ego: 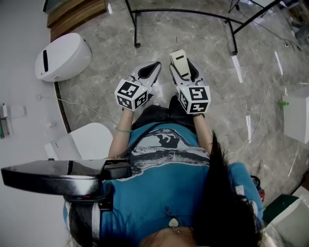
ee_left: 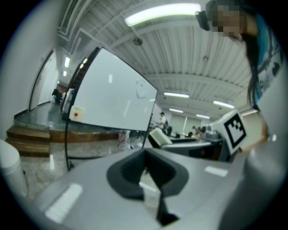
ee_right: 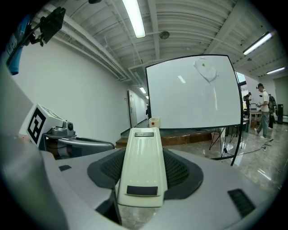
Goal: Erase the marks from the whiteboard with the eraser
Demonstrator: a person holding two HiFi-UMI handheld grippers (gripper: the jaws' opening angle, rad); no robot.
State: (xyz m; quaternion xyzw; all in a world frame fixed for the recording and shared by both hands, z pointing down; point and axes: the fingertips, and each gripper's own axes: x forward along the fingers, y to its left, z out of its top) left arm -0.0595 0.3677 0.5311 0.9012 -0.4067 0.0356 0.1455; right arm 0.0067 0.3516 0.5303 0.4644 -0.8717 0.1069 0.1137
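Observation:
The whiteboard (ee_right: 193, 92) stands on a black frame some way ahead of me, with a faint smudged mark (ee_right: 204, 69) near its top. In the left gripper view the whiteboard (ee_left: 112, 92) is tilted, and a faint mark (ee_left: 141, 89) shows near its right edge. My right gripper (ego: 182, 70) is shut on a cream eraser (ego: 177, 61), which sticks out forward between the jaws (ee_right: 141, 164). My left gripper (ego: 148, 73) is shut with nothing in it (ee_left: 148, 179). Both grippers are held side by side in front of the person's body, well away from the board.
The board's black stand legs (ego: 183, 12) rest on the marble floor ahead. A white rounded bin (ego: 63, 57) and a wooden step (ego: 77, 12) lie to the left. A small white box with a red dot (ee_right: 154, 122) sits at the board's lower left. People (ee_right: 263, 108) stand far off.

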